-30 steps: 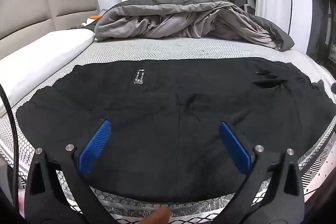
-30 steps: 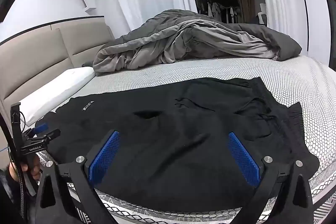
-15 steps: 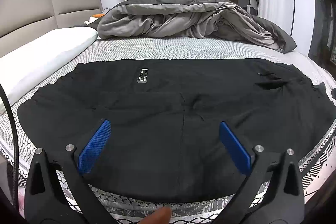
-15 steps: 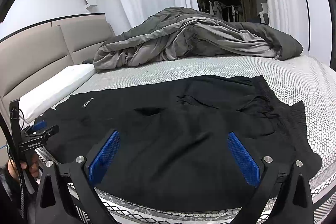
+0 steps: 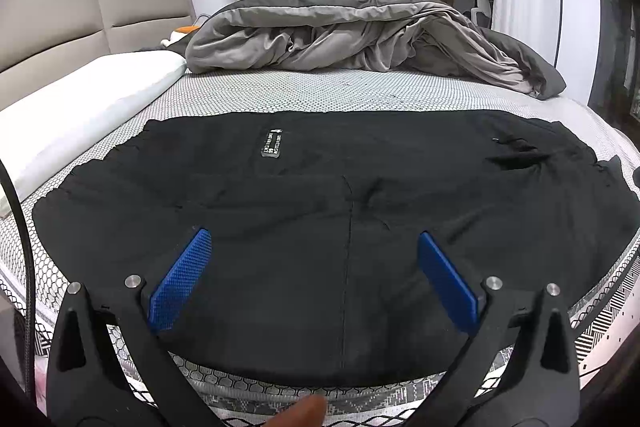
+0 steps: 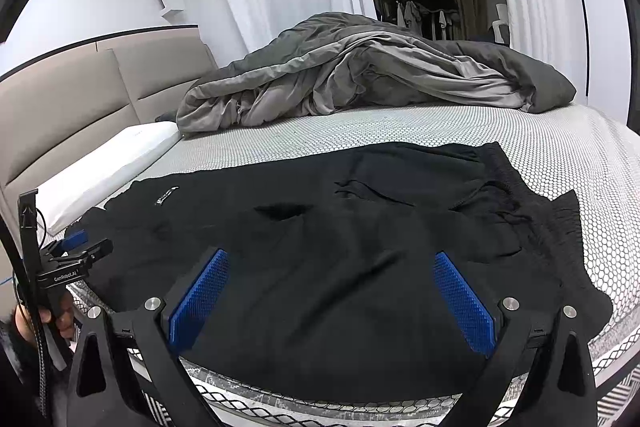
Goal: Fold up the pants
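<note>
Black pants [image 5: 340,227] spread flat across the near edge of the mattress [image 5: 320,95]; left gripper [image 5: 312,255] spread wide, hovering over the near hem; right gripper [image 6: 328,279] likewise gaping above the cloth, holding nothing; grey duvet [image 6: 360,79] heaped beyond.

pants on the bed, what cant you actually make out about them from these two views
- Label print: the small label on the black pants is too small to read in the left wrist view.
- Near hem: the left gripper and right gripper frames cover parts of the near edge.
- Layers: black on black hides how many layers lie there.
- Under the grey duvet: hidden in both views.
</note>
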`<act>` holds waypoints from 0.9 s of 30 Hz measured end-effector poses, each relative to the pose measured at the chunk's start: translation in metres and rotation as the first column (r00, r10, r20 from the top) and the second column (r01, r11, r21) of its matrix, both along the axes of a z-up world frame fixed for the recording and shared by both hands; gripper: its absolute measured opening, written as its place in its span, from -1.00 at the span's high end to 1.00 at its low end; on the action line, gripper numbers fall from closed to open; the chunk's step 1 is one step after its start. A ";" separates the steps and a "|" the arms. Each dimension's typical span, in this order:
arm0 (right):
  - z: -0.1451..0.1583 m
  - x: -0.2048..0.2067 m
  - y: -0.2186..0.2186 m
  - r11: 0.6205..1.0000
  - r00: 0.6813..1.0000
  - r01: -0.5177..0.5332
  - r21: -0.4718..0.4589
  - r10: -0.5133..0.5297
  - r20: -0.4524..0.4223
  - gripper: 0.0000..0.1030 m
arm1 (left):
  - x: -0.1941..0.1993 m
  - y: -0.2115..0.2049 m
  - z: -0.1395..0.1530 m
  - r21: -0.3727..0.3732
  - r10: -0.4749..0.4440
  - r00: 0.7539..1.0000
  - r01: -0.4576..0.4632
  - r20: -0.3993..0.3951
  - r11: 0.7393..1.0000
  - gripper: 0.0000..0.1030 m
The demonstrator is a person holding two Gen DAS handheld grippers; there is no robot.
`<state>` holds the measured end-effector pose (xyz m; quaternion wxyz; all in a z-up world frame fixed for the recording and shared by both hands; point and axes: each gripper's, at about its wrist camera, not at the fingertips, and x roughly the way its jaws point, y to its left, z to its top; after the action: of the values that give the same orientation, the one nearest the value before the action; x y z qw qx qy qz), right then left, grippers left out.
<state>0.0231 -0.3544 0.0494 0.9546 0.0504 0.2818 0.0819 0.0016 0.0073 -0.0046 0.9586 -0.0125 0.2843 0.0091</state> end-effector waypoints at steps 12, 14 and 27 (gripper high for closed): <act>0.000 0.000 -0.001 1.000 1.000 0.003 -0.002 -0.003 -0.002 -1.00 | 0.001 0.000 0.000 0.000 0.000 1.000 0.000 0.000 1.000 -0.98; 0.000 0.000 -0.001 1.000 1.000 0.004 -0.002 -0.004 -0.002 -1.00 | 0.002 0.000 -0.001 0.003 0.001 1.000 -0.001 0.001 1.000 -0.98; 0.000 0.000 -0.001 1.000 1.000 0.004 0.001 -0.004 -0.003 -1.00 | 0.002 0.000 0.000 0.005 -0.001 1.000 0.001 0.003 1.000 -0.98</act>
<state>0.0232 -0.3558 0.0495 0.9544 0.0516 0.2831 0.0801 0.0033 0.0075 -0.0048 0.9591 -0.0102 0.2826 0.0095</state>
